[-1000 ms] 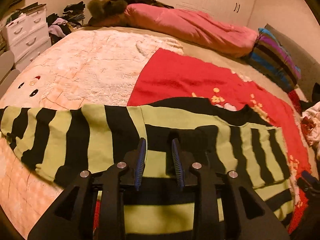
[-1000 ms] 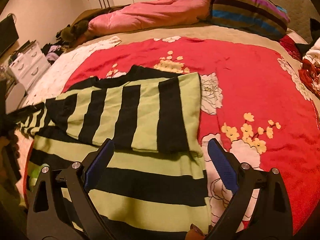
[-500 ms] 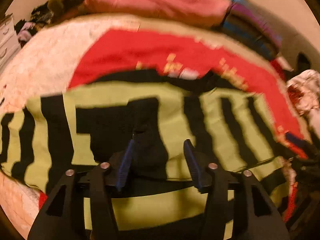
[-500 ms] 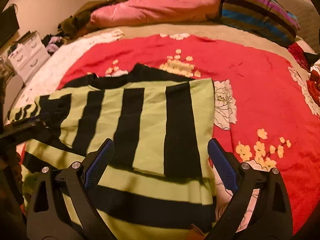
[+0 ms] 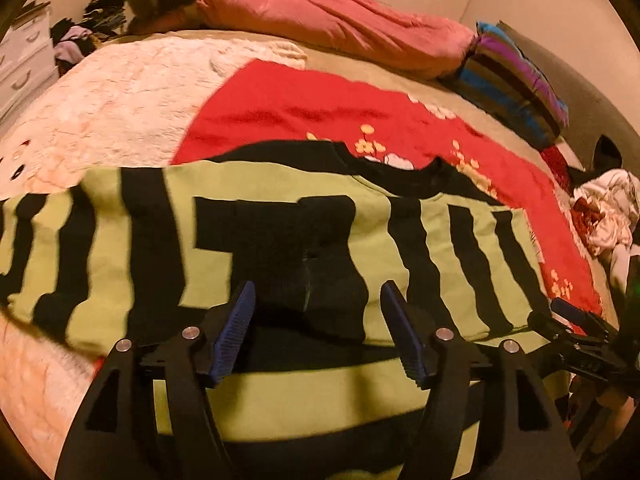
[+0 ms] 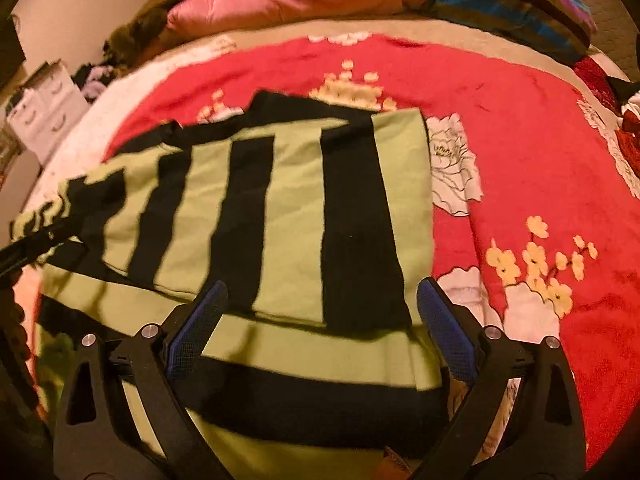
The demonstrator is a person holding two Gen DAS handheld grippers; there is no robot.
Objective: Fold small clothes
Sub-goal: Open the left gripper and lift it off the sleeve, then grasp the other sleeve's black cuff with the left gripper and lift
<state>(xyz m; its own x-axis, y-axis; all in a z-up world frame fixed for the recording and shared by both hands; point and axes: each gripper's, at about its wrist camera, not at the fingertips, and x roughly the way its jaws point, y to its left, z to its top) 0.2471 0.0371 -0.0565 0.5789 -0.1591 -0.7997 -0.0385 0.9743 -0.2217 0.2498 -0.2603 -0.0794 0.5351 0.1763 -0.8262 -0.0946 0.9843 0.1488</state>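
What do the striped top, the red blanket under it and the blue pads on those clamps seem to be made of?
Striped top: looks like soft matte knit, perhaps cotton; it drapes flat without shine.
Red blanket: seemingly plush fleece; slight sheen and fuzzy nap.
Blue pads: probably ribbed rubber or plastic; fine ridges show. Blur leaves all this uncertain.

The left tongs [image 5: 316, 332] are opening, their earlier grip on the striped sweater [image 5: 280, 240] gone.

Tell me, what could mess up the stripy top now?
1. The left gripper is opening its jaws with nothing pinched, so the sleeve folded across the striped sweater may slide back.
2. The other sleeve lies spread over the pink blanket, so the fold is uneven.
3. The right gripper hangs open over the fold and could rumple it.
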